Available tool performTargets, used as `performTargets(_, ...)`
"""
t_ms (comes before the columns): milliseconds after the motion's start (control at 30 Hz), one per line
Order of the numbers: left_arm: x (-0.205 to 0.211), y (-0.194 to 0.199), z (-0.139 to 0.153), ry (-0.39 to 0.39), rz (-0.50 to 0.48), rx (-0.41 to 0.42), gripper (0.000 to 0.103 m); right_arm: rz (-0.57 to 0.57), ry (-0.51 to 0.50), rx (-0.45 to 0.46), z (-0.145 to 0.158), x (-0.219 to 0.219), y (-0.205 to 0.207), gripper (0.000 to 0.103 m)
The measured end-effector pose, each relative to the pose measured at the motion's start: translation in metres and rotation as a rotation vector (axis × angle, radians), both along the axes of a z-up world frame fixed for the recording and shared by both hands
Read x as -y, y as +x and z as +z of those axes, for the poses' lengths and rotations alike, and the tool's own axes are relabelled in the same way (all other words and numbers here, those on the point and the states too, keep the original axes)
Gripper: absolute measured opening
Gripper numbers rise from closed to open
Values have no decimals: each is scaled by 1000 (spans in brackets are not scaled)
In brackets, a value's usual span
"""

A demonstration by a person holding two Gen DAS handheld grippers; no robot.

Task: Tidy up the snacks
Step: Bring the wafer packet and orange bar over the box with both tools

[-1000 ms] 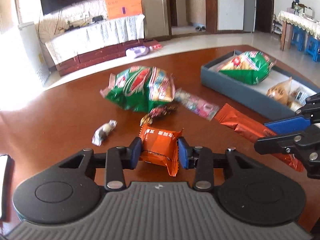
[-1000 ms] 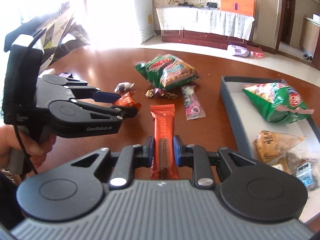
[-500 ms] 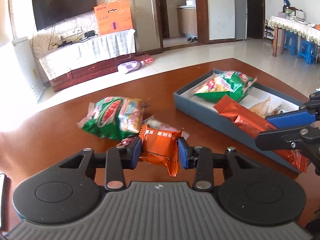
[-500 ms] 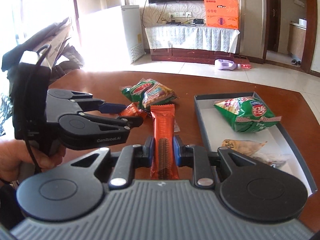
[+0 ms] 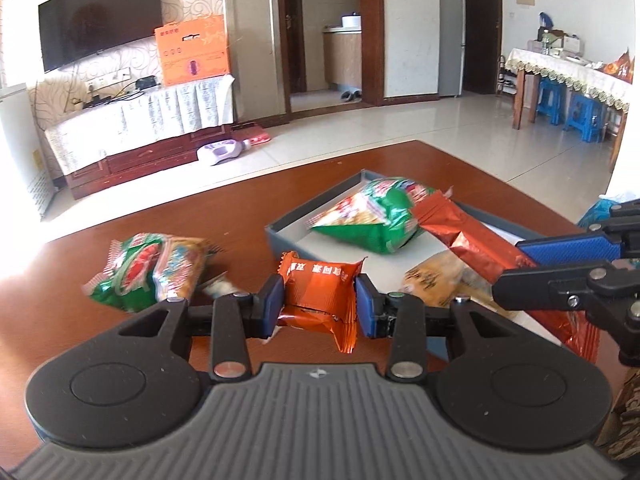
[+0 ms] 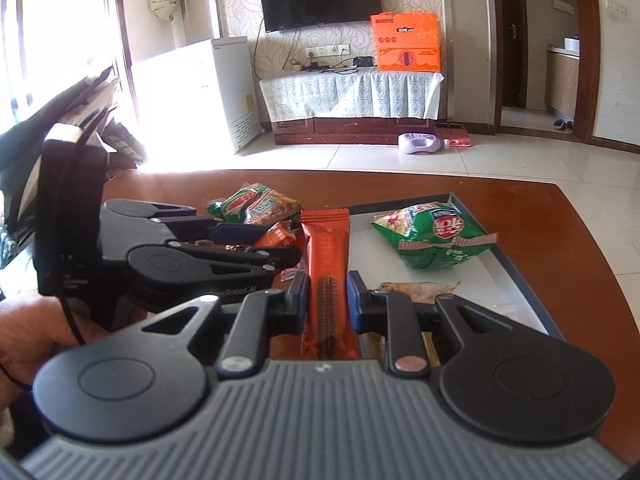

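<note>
The right gripper (image 6: 328,300) is clamped tight on a long orange wafer bar (image 6: 326,248), its pads pinching the bar near its lower end. The bar's long axis runs straight out along the fingers, away from the camera. In the left wrist view that same bar (image 5: 472,248) slants up and over the near wall of the grey tray (image 5: 280,236), its far end hanging above the tray's pale floor close to the green chip bag (image 5: 372,216) lying inside.

The left gripper (image 5: 318,304) is closed about partway on a small orange snack packet (image 5: 320,288), held square between the blue pads with the printed face toward the camera. It sits beside the right gripper, on its left, and the tray's near corner lies just ahead of it and to its right, so its packet does not look to be past the wall yet.

The right hand appears the nearer of the two to a drop: its bar is already partly above the tray, lengthwise along the tray's long side. Inside the tray a tan packet (image 6: 416,290) rests just ahead of the right gripper's fingers, so the bar would probably land across or beside it. A second green bag (image 5: 148,268) is on the brown worktop (image 5: 200,216), left of the tray and apart from both grippers.
</note>
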State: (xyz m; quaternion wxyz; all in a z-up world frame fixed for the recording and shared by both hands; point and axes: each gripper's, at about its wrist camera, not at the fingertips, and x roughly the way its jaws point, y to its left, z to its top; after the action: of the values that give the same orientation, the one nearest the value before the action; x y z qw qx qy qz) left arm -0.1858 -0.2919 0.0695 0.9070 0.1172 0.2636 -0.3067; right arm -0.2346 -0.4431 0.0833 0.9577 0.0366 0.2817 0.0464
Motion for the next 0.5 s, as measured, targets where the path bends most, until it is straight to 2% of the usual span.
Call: performTargets(500,57,-12,0,-55,-116,-16,44,-113,39,46,3,43,-22,24)
